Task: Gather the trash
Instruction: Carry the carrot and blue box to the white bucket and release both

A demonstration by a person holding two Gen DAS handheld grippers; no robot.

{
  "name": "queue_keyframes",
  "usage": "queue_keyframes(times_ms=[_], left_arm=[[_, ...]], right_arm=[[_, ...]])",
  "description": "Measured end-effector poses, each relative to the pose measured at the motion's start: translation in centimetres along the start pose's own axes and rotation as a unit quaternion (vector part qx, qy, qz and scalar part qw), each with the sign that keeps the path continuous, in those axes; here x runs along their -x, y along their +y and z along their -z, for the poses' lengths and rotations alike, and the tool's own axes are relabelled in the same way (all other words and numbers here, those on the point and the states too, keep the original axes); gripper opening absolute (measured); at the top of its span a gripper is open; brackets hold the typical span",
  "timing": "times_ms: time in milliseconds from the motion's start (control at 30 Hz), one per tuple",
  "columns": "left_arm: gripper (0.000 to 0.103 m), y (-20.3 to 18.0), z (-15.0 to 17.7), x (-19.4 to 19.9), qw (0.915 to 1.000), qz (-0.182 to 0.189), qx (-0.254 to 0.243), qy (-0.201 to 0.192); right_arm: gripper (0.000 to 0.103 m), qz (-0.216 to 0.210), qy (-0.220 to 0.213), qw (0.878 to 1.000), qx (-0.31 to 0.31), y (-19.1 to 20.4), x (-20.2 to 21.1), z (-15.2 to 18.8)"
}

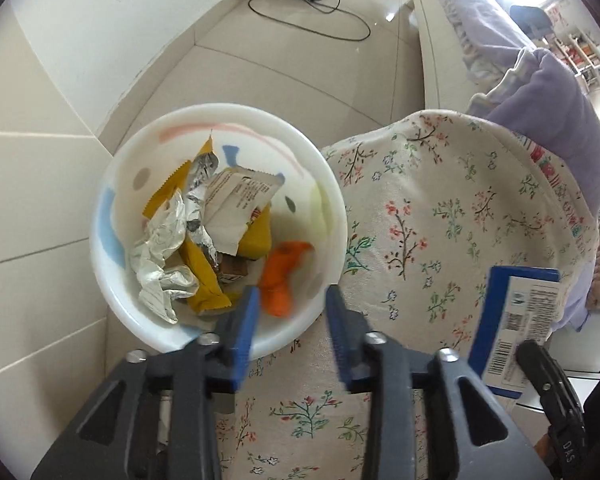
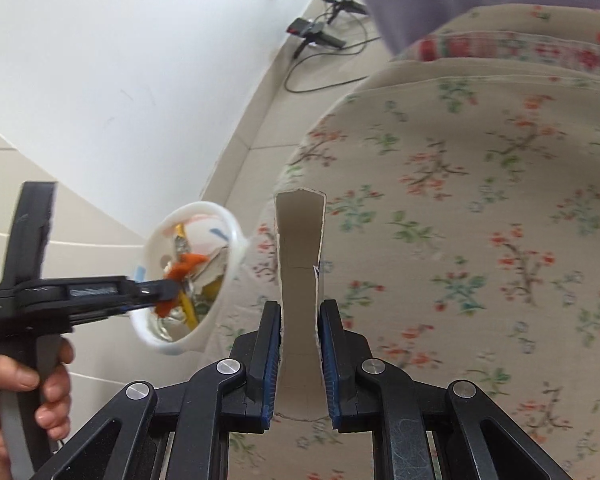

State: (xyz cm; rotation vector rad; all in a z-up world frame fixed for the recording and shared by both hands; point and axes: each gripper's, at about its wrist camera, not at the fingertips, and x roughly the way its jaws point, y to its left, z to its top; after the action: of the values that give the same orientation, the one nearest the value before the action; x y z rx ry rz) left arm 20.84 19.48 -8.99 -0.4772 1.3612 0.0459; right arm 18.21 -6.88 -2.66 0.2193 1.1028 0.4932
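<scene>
The left claw [image 1: 288, 300] hangs spread over the white bin [image 1: 216, 120], gripping nothing; a blurred orange scrap [image 1: 284, 280] lies just beyond its tips, at 5 o'clock inside the bin beside crumpled wrappers [image 1: 204, 216]. The right claw [image 2: 299, 320] pinches a flattened cardboard box [image 2: 300, 248] upright above the floral-clothed worktop [image 2: 480, 220]. The bin stands at the worktop's 9 o'clock edge.
</scene>
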Motion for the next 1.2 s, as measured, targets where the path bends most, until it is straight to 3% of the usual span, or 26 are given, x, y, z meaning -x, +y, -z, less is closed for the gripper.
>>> queue_keyframes(times_ms=[300, 533, 633, 733, 867, 1000, 1200], left_arm=[[0.041, 2.4, 0.4, 7.6, 0.9932, 0.076, 0.061, -0.064], [0.041, 5.1, 0.2, 10.8, 0.9882, 0.071, 0.092, -0.101], [0.041, 6.2, 0.2, 11.4, 0.9860, 0.070, 0.106, -0.107], [0.041, 6.8, 0.6, 11.8, 0.9856, 0.071, 0.106, -0.111], [0.041, 6.7, 1.2, 12.4, 0.9861, 0.065, 0.097, -0.119], [0.041, 6.0, 1.8, 12.6, 0.9876, 0.050, 0.079, -0.126], [0.041, 4.0, 4.4, 12.8, 0.9902, 0.040, 0.042, -0.127]], right_arm=[[0.018, -0.018, 0.010, 1.000, 0.017, 3.3, -3.1, -0.2], [0.020, -0.038, 0.015, 0.998, 0.041, 9.0, -7.2, -1.6], [0.021, -0.026, 0.017, 0.998, 0.058, 11.2, -9.6, -1.8], [0.027, 0.036, -0.009, 0.996, 0.075, 12.6, -11.2, -2.2], [0.045, 0.030, 0.014, 0.997, 0.065, 12.7, -13.4, -1.9], [0.047, 0.027, 0.021, 0.997, 0.069, 12.2, -12.7, -1.1], [0.047, 0.000, 0.011, 0.998, 0.062, 10.3, -6.1, -0.1]])
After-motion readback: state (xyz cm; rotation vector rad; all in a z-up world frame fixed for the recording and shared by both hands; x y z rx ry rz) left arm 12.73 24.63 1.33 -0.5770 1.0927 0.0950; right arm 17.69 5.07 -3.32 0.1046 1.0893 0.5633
